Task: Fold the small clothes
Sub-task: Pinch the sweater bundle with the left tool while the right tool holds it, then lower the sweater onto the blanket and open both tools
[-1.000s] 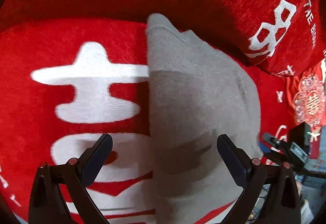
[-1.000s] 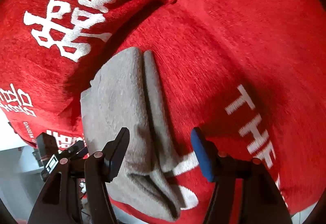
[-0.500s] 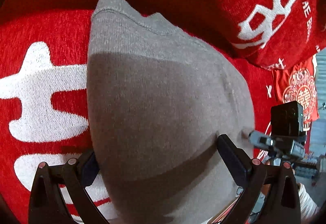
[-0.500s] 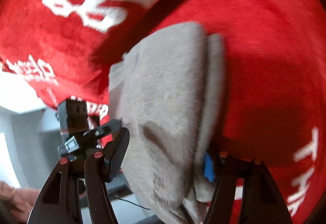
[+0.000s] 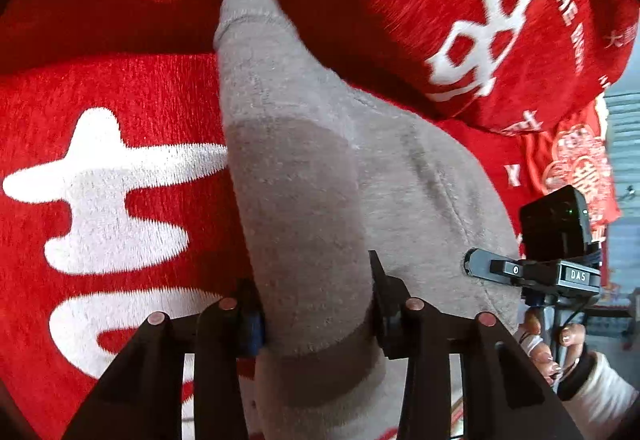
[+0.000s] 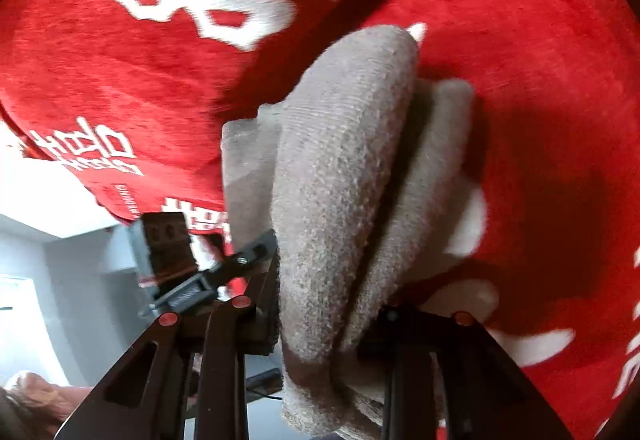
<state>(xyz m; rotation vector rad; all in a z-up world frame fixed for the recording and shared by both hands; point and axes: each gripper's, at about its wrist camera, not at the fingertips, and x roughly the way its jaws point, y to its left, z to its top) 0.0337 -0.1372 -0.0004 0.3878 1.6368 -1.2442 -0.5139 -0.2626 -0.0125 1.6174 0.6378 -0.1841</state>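
Observation:
A small grey knit garment (image 5: 304, 176) is held up off a red plush cover. My left gripper (image 5: 316, 304) is shut on its near edge, the cloth bunched between the jaws and stretching away to a hemmed tip. My right gripper (image 6: 328, 324) is shut on the other end of the same grey garment (image 6: 344, 168), which shows as several thick folded layers. The right gripper (image 5: 532, 272) shows in the left wrist view, at the garment's right edge. The left gripper (image 6: 200, 272) shows in the right wrist view, to the left.
The red cover (image 5: 100, 88) with large white characters lies under everything. A red cushion (image 5: 480, 20) with white print stands behind. A person's hand and white sleeve (image 5: 568, 352) show at lower right. A pale floor and wall (image 6: 60, 248) lie beyond the cover's edge.
Both grippers were open over the flat garment one second ago. They have closed on its two ends and lifted it off the cover, so it hangs bunched between them.

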